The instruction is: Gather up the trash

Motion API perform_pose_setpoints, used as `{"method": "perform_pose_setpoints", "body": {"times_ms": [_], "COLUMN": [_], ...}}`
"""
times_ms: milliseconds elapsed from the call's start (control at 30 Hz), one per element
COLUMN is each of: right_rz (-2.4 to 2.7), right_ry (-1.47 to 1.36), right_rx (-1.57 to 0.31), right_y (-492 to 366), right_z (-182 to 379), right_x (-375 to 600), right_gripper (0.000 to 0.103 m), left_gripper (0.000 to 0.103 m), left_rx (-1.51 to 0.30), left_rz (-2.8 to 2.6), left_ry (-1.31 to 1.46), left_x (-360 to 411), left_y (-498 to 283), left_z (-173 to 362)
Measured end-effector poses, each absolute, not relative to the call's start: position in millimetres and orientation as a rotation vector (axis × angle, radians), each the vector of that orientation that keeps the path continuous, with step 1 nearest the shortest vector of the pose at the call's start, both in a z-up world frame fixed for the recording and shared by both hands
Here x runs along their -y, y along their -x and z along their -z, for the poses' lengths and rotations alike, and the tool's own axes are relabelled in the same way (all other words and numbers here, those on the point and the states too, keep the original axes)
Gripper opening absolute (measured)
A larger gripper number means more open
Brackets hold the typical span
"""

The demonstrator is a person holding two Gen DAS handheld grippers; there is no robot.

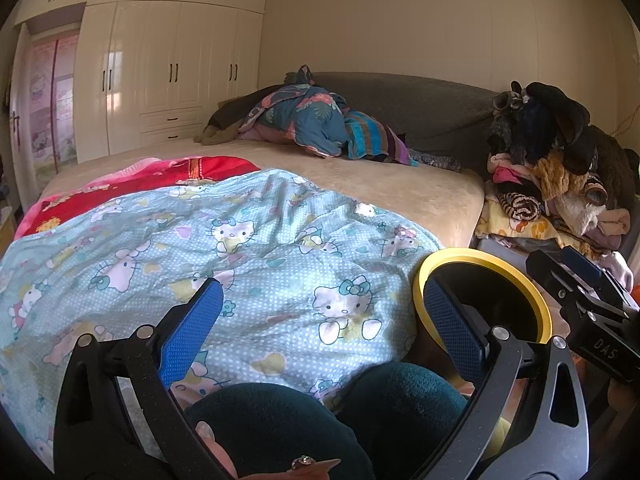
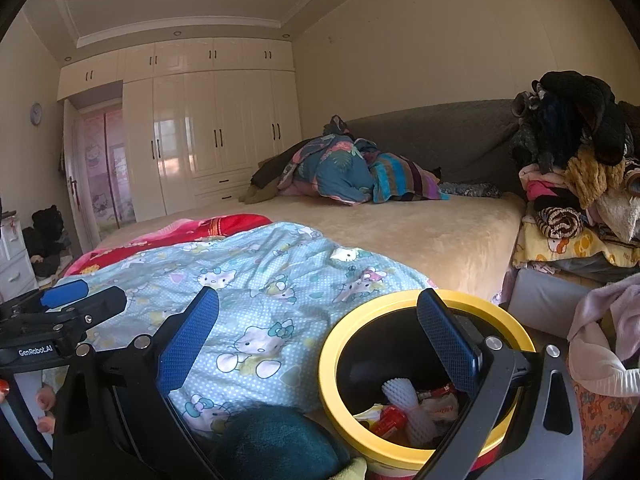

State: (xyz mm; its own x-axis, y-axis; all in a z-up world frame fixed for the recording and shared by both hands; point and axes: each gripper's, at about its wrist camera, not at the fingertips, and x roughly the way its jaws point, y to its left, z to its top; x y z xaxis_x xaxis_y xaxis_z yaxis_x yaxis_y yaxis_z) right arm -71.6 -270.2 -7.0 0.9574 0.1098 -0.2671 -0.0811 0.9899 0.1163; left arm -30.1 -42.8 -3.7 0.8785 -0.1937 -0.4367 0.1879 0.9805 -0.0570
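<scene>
My left tongs (image 1: 320, 328) and right tongs (image 2: 320, 340) both gape wide, holding nothing. The round yellow-rimmed black trash bin (image 2: 400, 308) sits at five o'clock beside the bed, already holding wrappers (image 2: 404, 412). I see no loose trash left; collection looks nearly finished.

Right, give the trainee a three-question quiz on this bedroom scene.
1. True or false: the left hand-held gripper holds a piece of trash.
2. What lies inside the yellow-rimmed bin? A) nothing B) wrappers and white foam netting C) folded clothes
3. Fill in: the blue cartoon-cat quilt lies on the ____.

Key: 1 false, both hand-held grippers are open and empty, the right hand-held gripper too; 2 B; 3 bed.
</scene>
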Motion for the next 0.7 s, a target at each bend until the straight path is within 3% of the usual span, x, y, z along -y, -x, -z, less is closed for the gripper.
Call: {"method": "perform_pose_setpoints", "body": {"times_ms": [700], "right_rz": [-0.094], "right_ry": [-0.108], "right_rx": [-0.282], "right_y": [69.5], "right_z": [11.1], "right_x": [273.0], "right_gripper": [0.097], "left_gripper": [0.092], "left_rx": [-0.458], "left_rz": [0.198], "left_ry": [0.018], "left_x": [42.7], "left_y": [29.1], "left_z": [5.3]}}
